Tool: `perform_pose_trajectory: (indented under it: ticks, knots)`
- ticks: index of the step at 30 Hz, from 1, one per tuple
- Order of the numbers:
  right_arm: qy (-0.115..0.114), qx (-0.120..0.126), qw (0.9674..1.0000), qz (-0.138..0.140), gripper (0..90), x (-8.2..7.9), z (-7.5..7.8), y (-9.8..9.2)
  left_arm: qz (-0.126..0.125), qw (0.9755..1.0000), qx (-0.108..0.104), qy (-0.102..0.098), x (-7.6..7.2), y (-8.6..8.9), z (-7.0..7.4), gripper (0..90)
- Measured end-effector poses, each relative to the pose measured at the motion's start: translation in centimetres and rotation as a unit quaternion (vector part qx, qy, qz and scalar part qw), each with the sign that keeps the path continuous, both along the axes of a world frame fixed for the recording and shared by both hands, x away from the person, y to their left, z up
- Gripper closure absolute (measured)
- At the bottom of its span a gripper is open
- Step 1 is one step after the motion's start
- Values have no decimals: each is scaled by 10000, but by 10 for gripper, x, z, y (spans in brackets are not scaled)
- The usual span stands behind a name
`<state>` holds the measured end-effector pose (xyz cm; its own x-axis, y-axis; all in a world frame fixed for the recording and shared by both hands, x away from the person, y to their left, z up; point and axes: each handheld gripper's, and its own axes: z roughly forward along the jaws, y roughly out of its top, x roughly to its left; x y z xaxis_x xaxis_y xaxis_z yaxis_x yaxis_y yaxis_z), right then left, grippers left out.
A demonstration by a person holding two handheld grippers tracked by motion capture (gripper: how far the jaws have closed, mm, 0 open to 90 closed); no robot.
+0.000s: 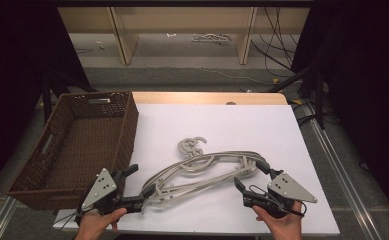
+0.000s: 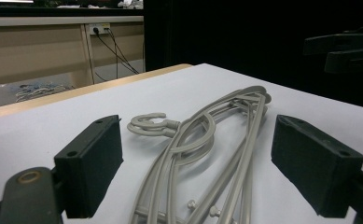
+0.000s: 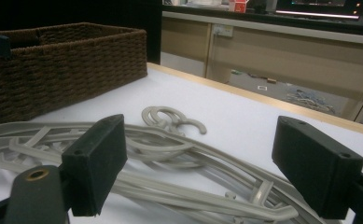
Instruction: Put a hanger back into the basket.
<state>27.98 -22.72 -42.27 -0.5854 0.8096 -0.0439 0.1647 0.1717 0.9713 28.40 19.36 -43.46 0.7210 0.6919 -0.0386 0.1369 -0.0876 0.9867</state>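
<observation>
White-topped table [image 1: 222, 120] in dark room, wicker basket [image 1: 77, 140] at left, grey hangers [image 1: 207, 170] between two wide-open, empty tools

No legible text or labels

Hangers [image 1: 207, 170] stacked mid-table [image 1: 262, 125], basket [image 1: 77, 145] at their left, grippers at either end.
</observation>
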Motion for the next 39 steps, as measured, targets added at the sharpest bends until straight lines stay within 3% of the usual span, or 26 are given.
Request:
perform_pose_trajectory:
  ticks: [16,22,23,31,35,39]
  knots:
    - [17,15,10000,63,191,2,-2,-1,-33,9997,4,247,2,-5,-1,171]
    - [-27,127,9999,79,192,7,-4,-1,-146,9996,104,201,4,-5,-1,172]
    - [27,29,10000,31,193,6,-3,-2,-143,9996,126,198,4,-5,0,174]
    - [26,38,10000,32,201,8,-3,1,-148,9992,147,332,10,-10,5,203]
    - [55,15,9999,101,201,9,-2,4,-114,9978,424,491,14,-17,7,237]
    - [37,-6,9999,136,202,9,-1,6,-161,9927,913,771,23,-31,9,256]
